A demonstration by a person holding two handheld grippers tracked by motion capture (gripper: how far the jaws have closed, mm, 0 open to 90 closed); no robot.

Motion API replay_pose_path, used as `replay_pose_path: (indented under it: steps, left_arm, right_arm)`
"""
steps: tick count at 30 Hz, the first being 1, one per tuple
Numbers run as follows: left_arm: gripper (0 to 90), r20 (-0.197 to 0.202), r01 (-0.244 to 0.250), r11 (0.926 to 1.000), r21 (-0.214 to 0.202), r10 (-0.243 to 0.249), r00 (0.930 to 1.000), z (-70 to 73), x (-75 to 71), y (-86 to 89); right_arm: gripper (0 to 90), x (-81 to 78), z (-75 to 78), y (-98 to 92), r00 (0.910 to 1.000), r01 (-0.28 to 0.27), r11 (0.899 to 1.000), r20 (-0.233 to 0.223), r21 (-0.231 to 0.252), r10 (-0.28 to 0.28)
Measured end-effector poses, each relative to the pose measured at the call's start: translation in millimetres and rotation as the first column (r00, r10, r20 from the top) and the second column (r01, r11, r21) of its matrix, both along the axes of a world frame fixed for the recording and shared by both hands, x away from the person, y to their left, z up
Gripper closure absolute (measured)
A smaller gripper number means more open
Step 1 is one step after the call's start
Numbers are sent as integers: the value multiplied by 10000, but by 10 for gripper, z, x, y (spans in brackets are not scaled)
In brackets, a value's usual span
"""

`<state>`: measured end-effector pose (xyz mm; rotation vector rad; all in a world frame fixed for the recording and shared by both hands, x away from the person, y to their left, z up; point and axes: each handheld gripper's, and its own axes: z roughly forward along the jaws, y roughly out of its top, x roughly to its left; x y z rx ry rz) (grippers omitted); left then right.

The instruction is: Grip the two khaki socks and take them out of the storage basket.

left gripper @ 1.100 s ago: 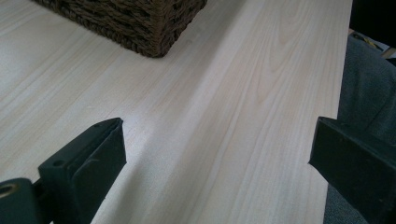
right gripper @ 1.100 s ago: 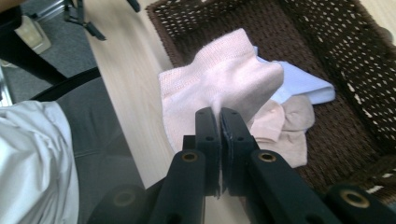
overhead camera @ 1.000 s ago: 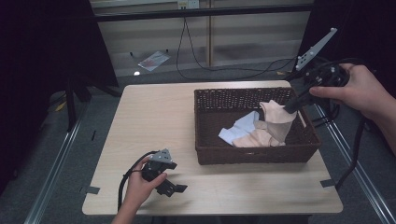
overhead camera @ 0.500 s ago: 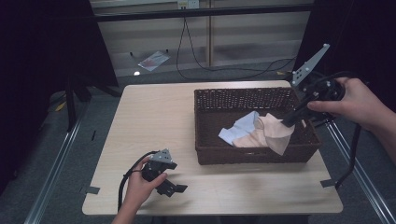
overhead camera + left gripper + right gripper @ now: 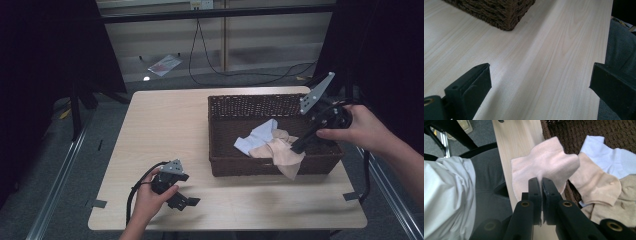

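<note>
A pale pink ankle sock of knit cotton [image 5: 544, 167] hangs over the near rim of the dark brown woven wicker basket [image 5: 235, 107], draped partly onto the light wooden bench [image 5: 165, 130], and the right gripper [image 5: 541, 182] has its fingers clenched on the sock's cloth. Inside the basket lie a white sock [image 5: 609, 157] and what look like two tan socks [image 5: 596, 185], though their folds blur together. The left gripper [image 5: 186, 202] rests on the bench near its front edge, well apart from the basket, its fingers [image 5: 474, 82] released and wide with bare wood between them.

right gripper [image 5: 299, 146]: came lower, toward the near basket [image 5: 260, 167] wall | pink sock [image 5: 544, 171]: carried down, now draped over that rim
</note>
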<state>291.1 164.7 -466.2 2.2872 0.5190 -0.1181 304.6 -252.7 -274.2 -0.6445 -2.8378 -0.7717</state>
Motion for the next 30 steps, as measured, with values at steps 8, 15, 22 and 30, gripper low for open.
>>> replay_pose_path:
  steps: [8, 15, 22, 30]
  left_arm:
    - [32, -19, -47, 10000, -65, 47, 10000, 4, -5, 3]
    - [32, 33, -11, 10000, 37, 11, 10000, 10, -2, 8]
    - [32, 27, -11, 10000, 38, 11, 10000, 12, -4, 8]
    - [32, 22, -35, 10000, 76, 35, 10000, 15, -7, 9]
  right_arm:
    - [864, -40, -303, 96, 9992, -282, 9994, -302, -191, 276]
    - [850, -57, -473, 132, 9986, -374, 9978, -402, -554, 352]
    - [849, -85, -620, 162, 9977, -484, 9957, -516, -792, 444]
    - [852, -104, -866, 199, 9959, -505, 9928, -808, -1089, 418]
